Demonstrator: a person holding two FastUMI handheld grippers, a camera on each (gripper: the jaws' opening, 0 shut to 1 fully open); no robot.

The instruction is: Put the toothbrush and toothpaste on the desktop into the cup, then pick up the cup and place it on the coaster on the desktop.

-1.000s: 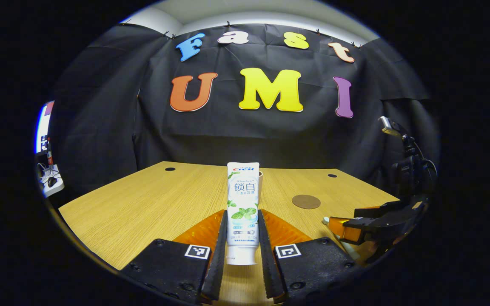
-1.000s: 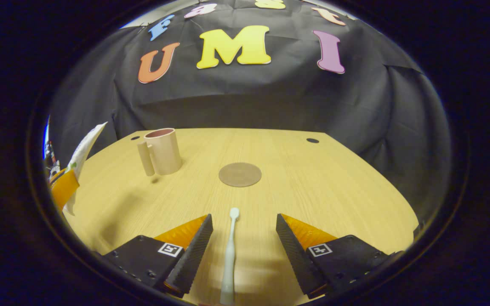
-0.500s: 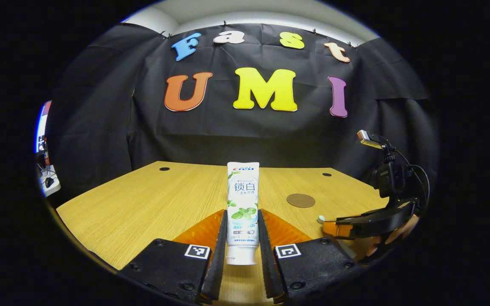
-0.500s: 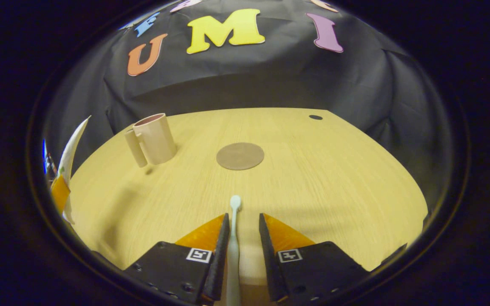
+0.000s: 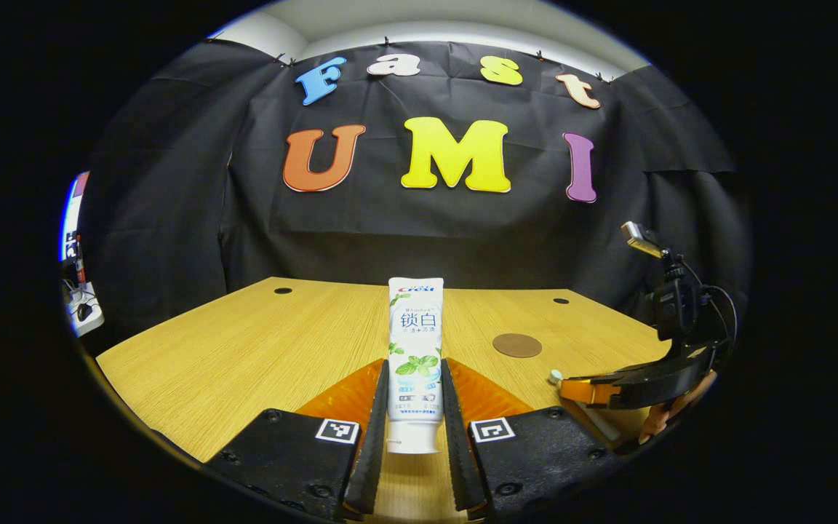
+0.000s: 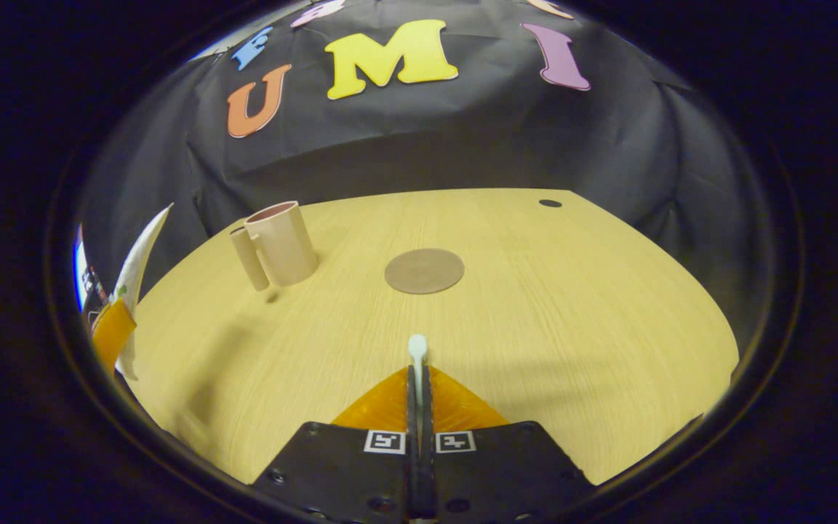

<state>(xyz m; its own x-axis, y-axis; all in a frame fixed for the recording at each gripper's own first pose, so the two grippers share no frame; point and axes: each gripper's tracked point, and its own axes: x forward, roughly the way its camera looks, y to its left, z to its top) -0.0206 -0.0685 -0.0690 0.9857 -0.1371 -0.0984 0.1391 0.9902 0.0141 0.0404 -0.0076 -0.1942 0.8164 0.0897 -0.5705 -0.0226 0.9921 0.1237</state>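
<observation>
The left gripper clamps the toothpaste upright between its fingers, above the desktop. The right gripper is closed on the toothbrush, whose head pokes out just past its fingertips. Ahead of it lie the coaster and, to the left, the cup.

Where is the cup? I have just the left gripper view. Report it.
Observer: In the right gripper view the cup stands upright on the desktop, left of the coaster and apart from it. Your toothpaste tube probably hides it.
Operator: Confirm the right gripper's grasp.
Observer: The right gripper is shut on the toothbrush; its head pokes out past the fingertips.
Operator: Report the cup's handle side.
Observer: It faces left in that view.
</observation>
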